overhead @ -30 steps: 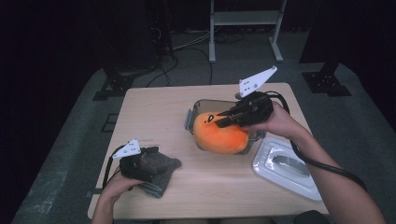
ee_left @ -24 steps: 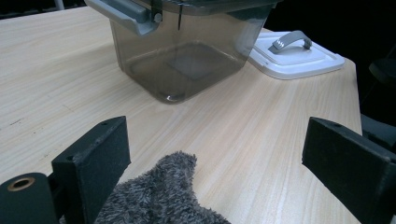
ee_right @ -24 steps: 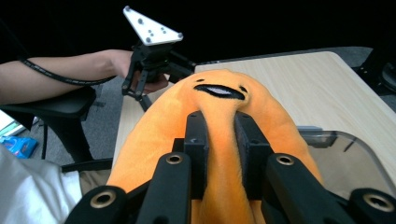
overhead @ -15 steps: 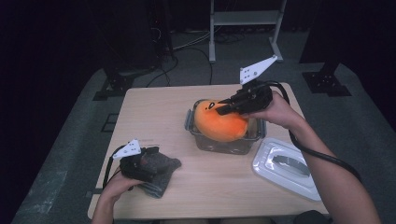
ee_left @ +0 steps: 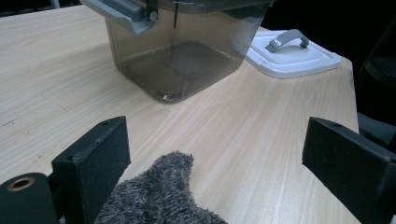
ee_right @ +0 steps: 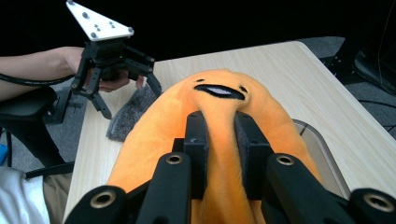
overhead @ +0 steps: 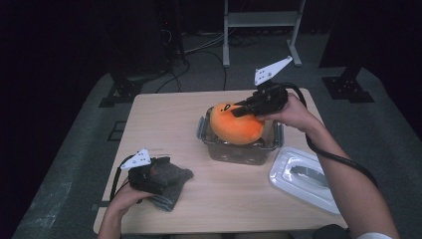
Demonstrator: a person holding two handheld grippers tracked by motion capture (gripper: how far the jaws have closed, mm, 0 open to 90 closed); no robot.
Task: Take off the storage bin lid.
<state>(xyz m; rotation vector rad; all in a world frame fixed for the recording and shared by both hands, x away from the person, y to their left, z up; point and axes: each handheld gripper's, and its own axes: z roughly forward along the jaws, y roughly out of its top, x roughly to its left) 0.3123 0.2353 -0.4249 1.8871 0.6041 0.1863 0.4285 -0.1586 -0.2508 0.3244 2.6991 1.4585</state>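
1. Pinching a fold of the orange plush toy (overhead: 236, 124), your right gripper (overhead: 242, 110) has its jaws clamped tight on the fabric; in the right gripper view the cloth bulges up between the two pads (ee_right: 195, 140).
2. You have the plush sitting in the mouth of the clear plastic container (overhead: 241, 149), its bulk above the rim and its face end leaning over the container's left edge.
3. Your left gripper (overhead: 166, 174) rests near the table's front left corner with its jaws wide apart.
4. A grey fuzzy cloth (ee_left: 163, 196) lies on the wooden table (overhead: 164, 119) between those open jaws; the pads do not press on it.
5. The white lid (overhead: 303, 177) with its grey handle lies flat on the table, just right of the container and in front of it.
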